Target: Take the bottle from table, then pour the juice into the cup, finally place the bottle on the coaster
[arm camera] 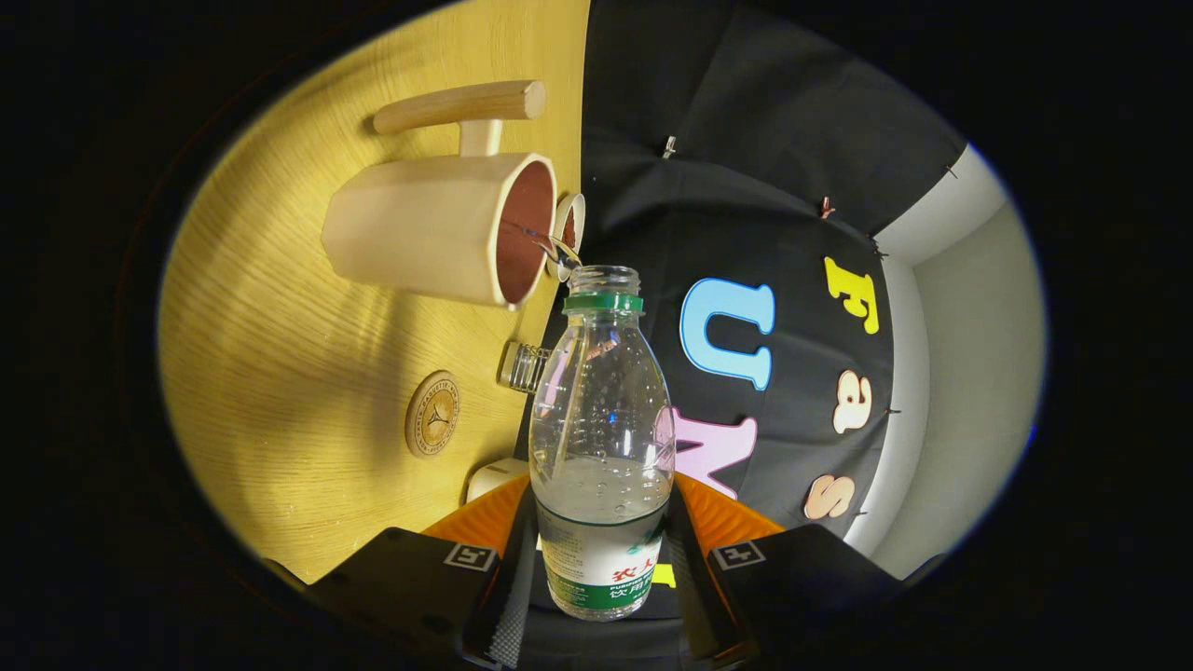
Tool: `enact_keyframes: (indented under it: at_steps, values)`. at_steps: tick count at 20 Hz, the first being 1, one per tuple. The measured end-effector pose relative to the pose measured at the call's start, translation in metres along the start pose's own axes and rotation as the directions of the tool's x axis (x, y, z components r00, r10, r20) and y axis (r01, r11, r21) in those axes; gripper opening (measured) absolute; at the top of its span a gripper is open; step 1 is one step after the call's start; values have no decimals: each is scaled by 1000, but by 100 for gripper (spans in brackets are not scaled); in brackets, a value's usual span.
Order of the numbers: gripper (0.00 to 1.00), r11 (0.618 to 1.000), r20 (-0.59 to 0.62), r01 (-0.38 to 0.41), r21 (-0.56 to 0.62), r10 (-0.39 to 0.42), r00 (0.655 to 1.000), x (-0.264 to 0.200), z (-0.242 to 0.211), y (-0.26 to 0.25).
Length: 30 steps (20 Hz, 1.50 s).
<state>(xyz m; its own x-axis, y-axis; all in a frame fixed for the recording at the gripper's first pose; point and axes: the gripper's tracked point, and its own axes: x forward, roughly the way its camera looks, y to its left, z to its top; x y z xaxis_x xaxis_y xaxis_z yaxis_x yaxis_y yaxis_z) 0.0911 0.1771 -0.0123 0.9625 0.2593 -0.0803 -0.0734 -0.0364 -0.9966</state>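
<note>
Gripper (601,568) closest to camera: both fingers (508,596) clamp the lower body of the bottle (601,438) at its label, one on each side. Grip looks firm, no gap visible at either pad.

Bottle is clear plastic, green neck ring, cap off, and is rolled over so its mouth points toward the cup (447,228). Liquid inside sits low, near the fingers; most of the bottle above that reads empty.

Relative to the bottle mouth: the cup rim is just beside it, cream outside, reddish-brown inside, wooden handle on the far side. A thin stream or drip seems to bridge mouth and rim, but it is too small to call. A small white cup-like thing (570,228) sits just behind the cup rim. A small ribbed clear thing (524,365) lies on the table (280,391) beside the bottle shoulder. The coaster (432,413), a round wooden disc, lies beyond that, apart from the cup.

Judgement: mid-pour, coaster placement still to do.

Risks:
- Mouth sits at the rim edge, not over the cup centre; a small drift puts juice on the table.
- Thin-walled bottle: squeezing harder could push liquid out in a surge.
- Faster tilt with little liquid left gives a glug and splash.
- Swinging to the coaster before righting the bottle would dribble across the table.
- The ribbed item lies on the path to the coaster and could get knocked.
</note>
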Motion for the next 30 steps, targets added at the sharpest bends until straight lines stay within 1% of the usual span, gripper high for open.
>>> enact_keyframes:
  at_steps: [20, 30]
  values:
    - [68, 994, -1, 25, -104, -25, 1000, 6, -5, -11]
    - [68, 991, 6, 31, -134, -30, 1000, 7, -4, -18]
